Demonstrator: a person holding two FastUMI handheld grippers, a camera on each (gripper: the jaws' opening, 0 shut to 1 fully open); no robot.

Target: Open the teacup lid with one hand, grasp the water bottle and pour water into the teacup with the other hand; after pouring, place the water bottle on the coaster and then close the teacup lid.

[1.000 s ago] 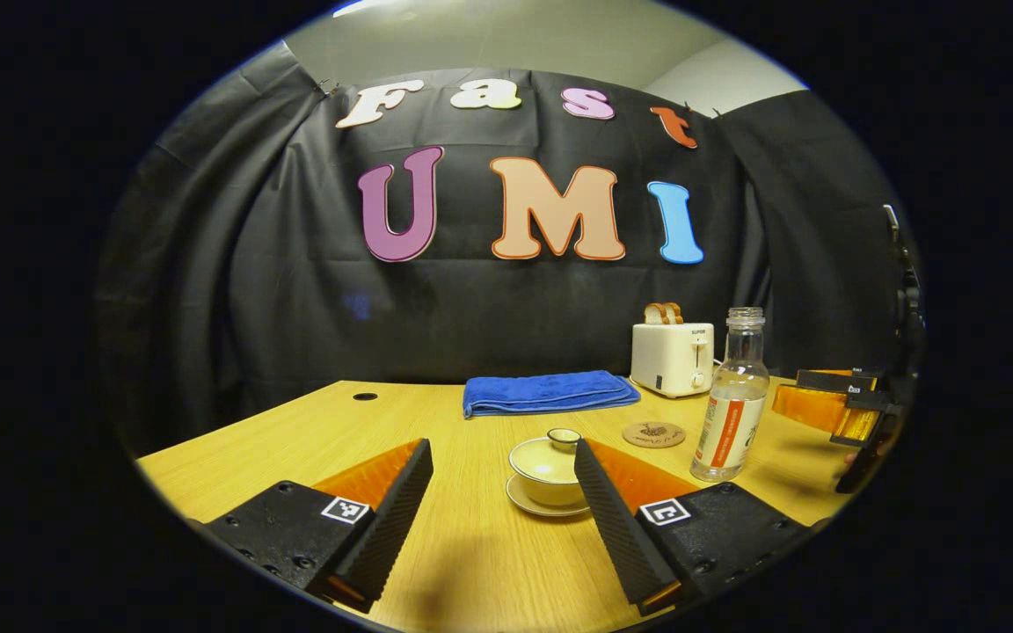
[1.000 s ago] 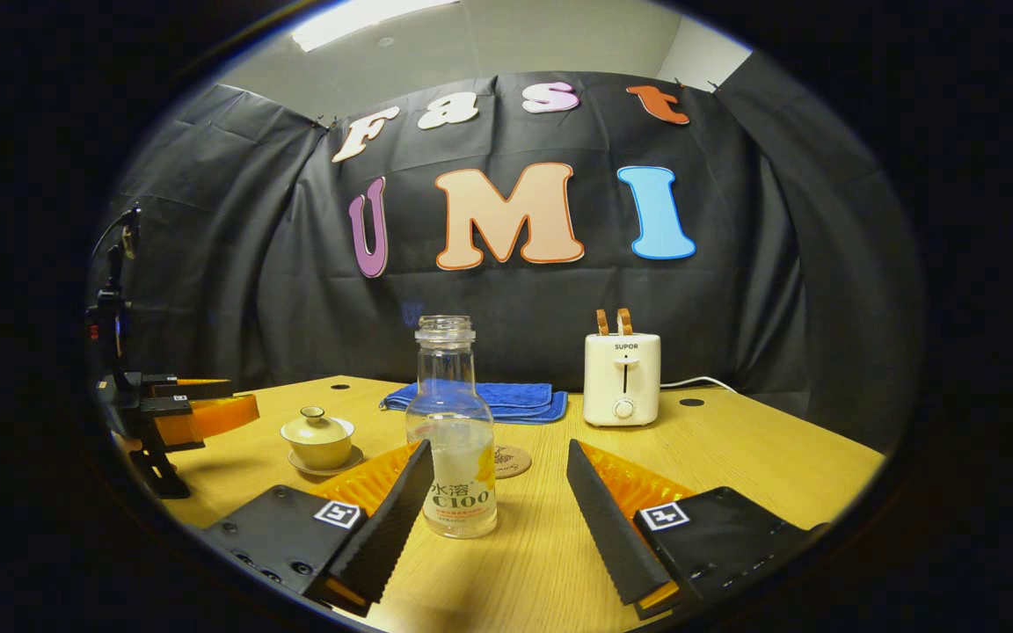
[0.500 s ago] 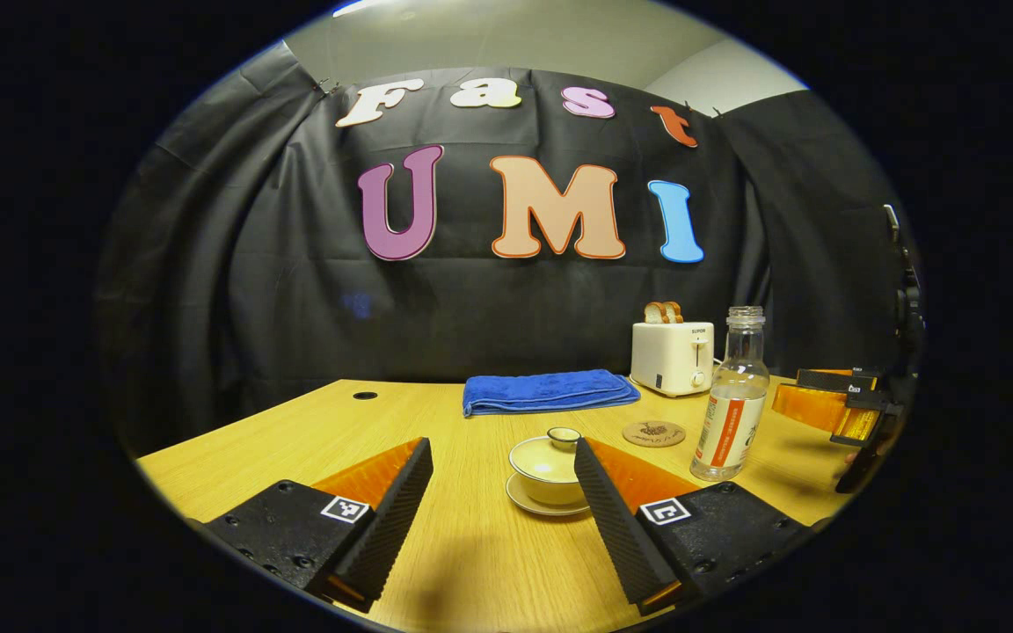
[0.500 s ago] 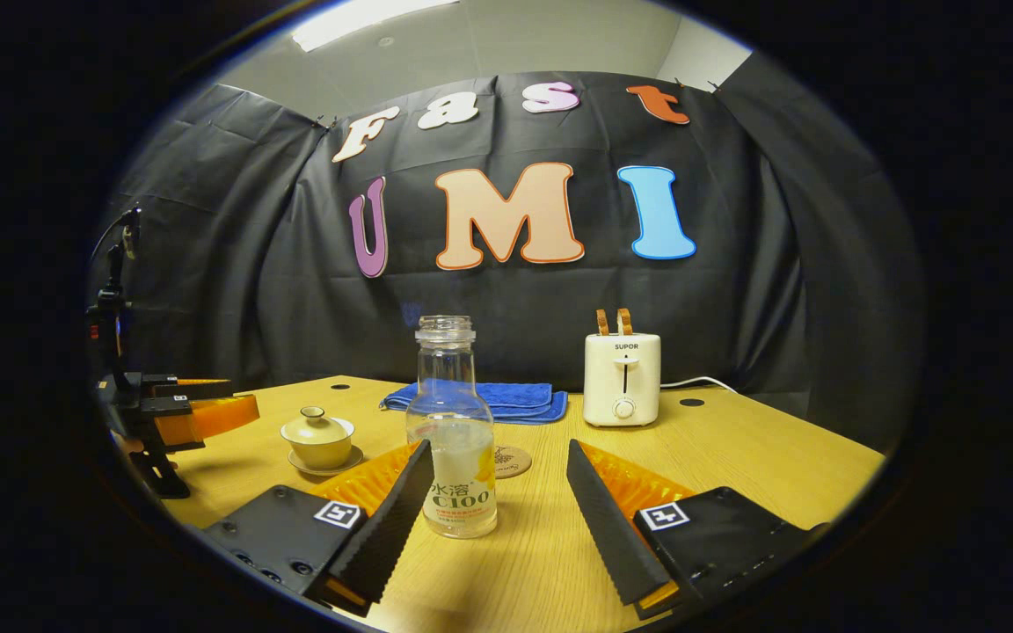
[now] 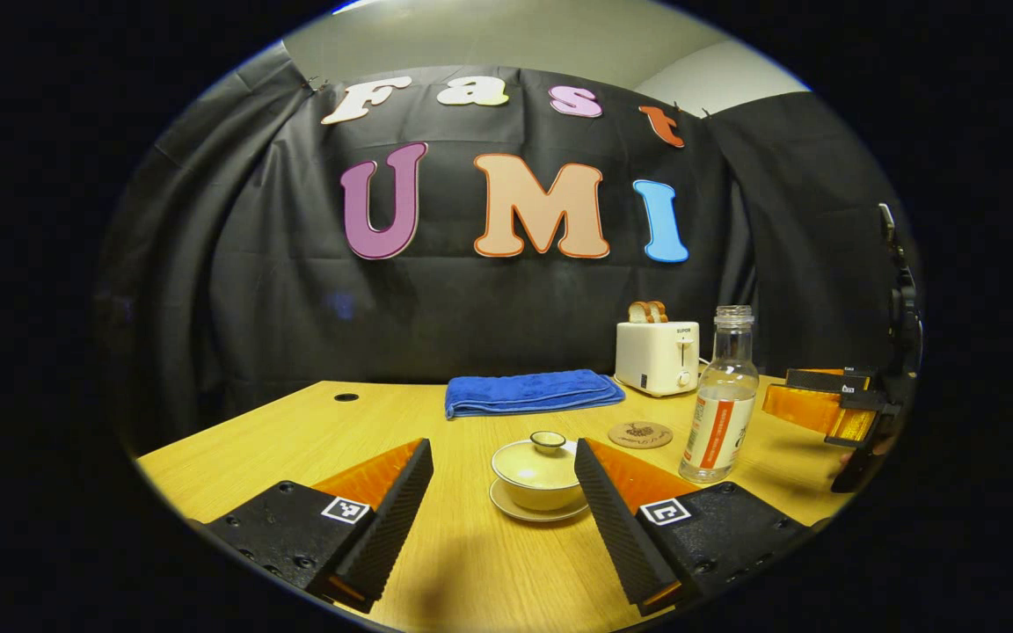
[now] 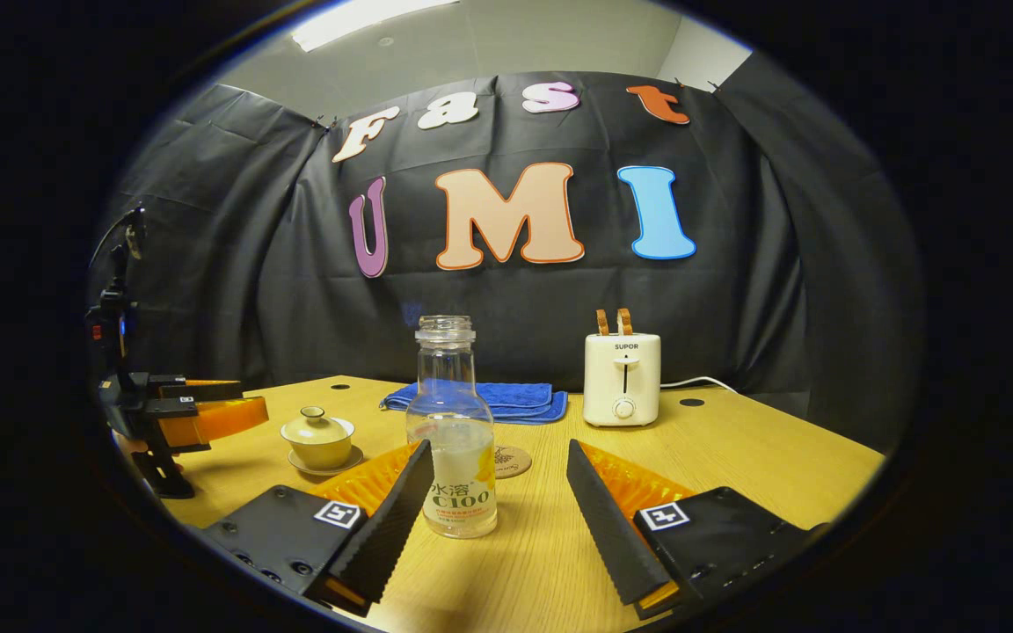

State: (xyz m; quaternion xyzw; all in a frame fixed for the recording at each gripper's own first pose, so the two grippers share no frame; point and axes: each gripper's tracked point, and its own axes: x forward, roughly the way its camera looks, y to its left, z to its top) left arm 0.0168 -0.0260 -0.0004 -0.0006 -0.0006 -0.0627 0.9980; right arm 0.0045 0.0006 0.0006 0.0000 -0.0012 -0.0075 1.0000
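Left gripper view: the left gripper (image 5: 503,501) hovers low over a light wood-grain table (image 5: 295,440), jaws spread wide with nothing between the fingers.
Teacup: a cream ceramic lidded teacup (image 5: 538,475) on a matching saucer (image 5: 515,508) sits just ahead of the spread fingers, nearer the right-hand one, its knobbed lid (image 5: 548,440) on.
Bottle: a clear glass water bottle (image 5: 721,409) with a white and orange label stands upright and uncapped to the right of the teacup, partly filled.
Coaster: a round brown cork coaster (image 5: 639,433) lies flat between the teacup and the bottle, a little farther back.
Right gripper view: the right gripper (image 6: 499,497) is held low over the table (image 6: 735,457), jaws spread; the water bottle (image 6: 454,448) stands just beside its left-hand finger, whether touching I cannot tell.
Other gripper: the left gripper (image 6: 207,413) appears at the far left edge, beside the teacup (image 6: 317,438).
Back of table: a folded blue towel (image 5: 531,391) and a white toaster (image 5: 658,356) holding two slices of bread.
Table surface: a small dark round hole (image 5: 346,397) near the back left corner.
Room: black cloth (image 5: 251,290) hangs behind the table; a pale ceiling with a bright strip light (image 6: 357,19) shows above.
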